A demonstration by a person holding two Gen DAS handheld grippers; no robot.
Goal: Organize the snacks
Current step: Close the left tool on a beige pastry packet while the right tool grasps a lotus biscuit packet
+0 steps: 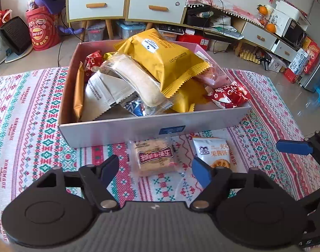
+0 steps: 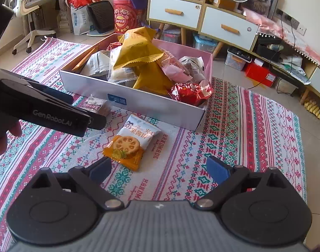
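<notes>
A shallow cardboard box (image 1: 118, 131) (image 2: 160, 109) sits on a patterned cloth, heaped with snack packs, a big yellow bag (image 1: 166, 58) (image 2: 137, 52) on top. In front of it lie a clear-wrapped brown biscuit pack (image 1: 154, 157) (image 2: 96, 106) and a white-and-orange cookie pack (image 1: 213, 152) (image 2: 129, 141). My left gripper (image 1: 155, 171) is open and empty, just short of the brown pack. My right gripper (image 2: 160, 169) is open and empty, just short of the cookie pack. The left gripper's body (image 2: 44, 109) shows at the left of the right wrist view.
The cloth (image 1: 27, 115) covers the floor. Behind the box stand white-drawer cabinets (image 1: 126, 6), a red Lay's bucket (image 1: 41, 29), storage bins and clutter. A low shelf with a microwave (image 1: 292, 29) runs along the right. An office chair (image 2: 32, 6) stands at far left.
</notes>
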